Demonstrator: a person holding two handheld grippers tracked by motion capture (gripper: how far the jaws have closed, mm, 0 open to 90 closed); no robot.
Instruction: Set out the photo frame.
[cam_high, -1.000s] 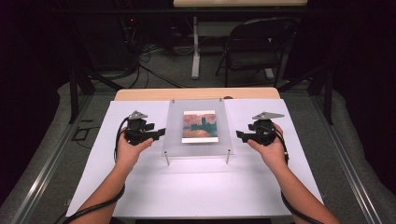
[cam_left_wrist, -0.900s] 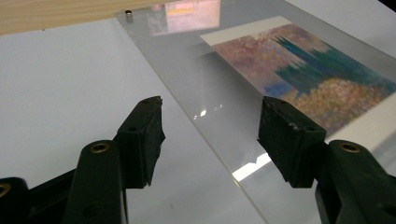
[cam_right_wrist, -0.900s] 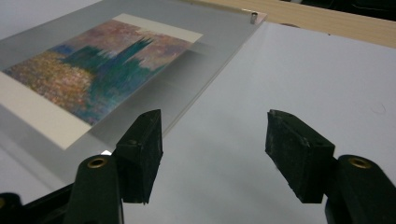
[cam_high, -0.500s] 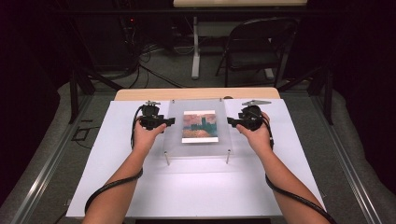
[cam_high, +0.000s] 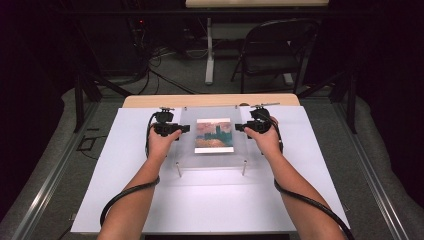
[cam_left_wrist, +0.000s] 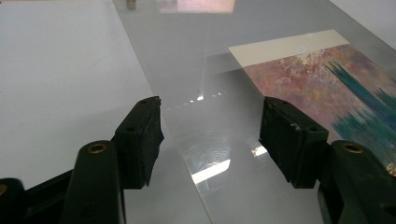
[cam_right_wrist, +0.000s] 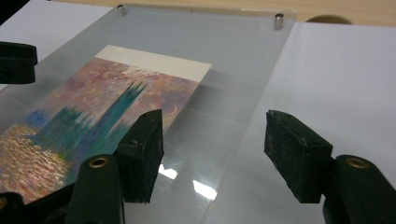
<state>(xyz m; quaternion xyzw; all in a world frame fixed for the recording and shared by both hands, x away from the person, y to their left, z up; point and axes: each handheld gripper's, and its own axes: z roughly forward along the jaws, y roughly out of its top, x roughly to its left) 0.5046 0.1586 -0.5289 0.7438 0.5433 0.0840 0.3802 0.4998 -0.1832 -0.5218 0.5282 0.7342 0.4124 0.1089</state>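
Both grippers' jaws stood apart. The left gripper (cam_high: 184, 129) straddled the clear panel's (cam_high: 212, 114) left edge. The right gripper (cam_high: 241, 127) straddled its right.

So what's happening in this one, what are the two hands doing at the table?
A person holds a gripper in each hand at a clear acrylic panel that stands on short metal standoffs over a white sheet, with a painted print under it. The left gripper sits at the panel's left edge and the right gripper at its right edge. In the gripper views, both pairs of fingers are open, straddling the panel's edges. Nothing is clamped or lifted yet.
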